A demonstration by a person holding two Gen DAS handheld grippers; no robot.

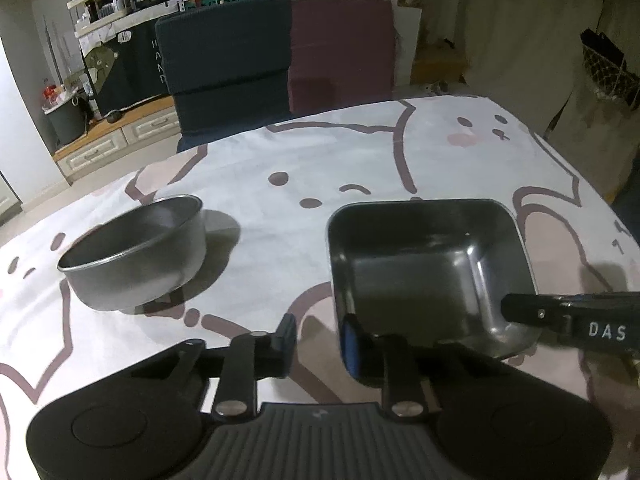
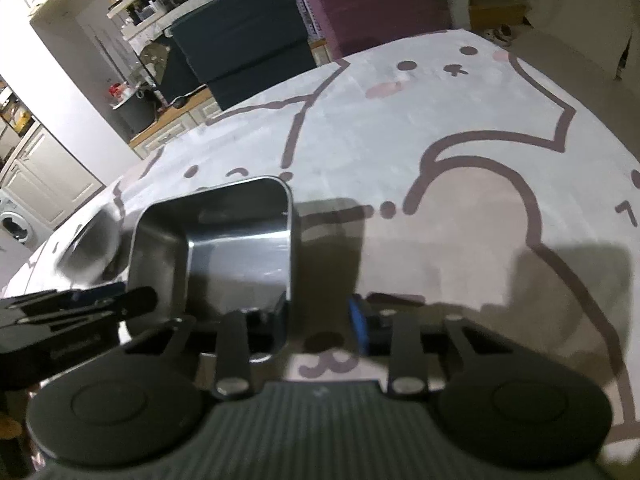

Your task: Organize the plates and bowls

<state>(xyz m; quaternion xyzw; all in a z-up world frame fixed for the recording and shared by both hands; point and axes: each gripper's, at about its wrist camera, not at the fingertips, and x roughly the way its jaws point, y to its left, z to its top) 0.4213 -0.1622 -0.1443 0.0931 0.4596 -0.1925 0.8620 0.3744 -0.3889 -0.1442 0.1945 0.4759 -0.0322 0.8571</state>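
A square steel dish (image 1: 428,264) sits on the cat-print tablecloth (image 1: 280,152), with a round steel bowl (image 1: 136,256) to its left. My left gripper (image 1: 320,340) is open; its jaws straddle the dish's near left wall. My right gripper (image 2: 322,320) is open, its jaws straddling the near right wall of the same dish (image 2: 224,248). The right gripper's finger (image 1: 560,314) reaches in from the right in the left wrist view. The round bowl (image 2: 88,248) shows blurred in the right wrist view, beyond the left gripper's fingers (image 2: 100,304).
Dark blue (image 1: 228,64) and maroon (image 1: 340,52) cushioned seats stand behind the table's far edge. Cluttered shelves and cabinets (image 1: 112,8) fill the back left. The tablecloth (image 2: 460,140) stretches to the right of the dish.
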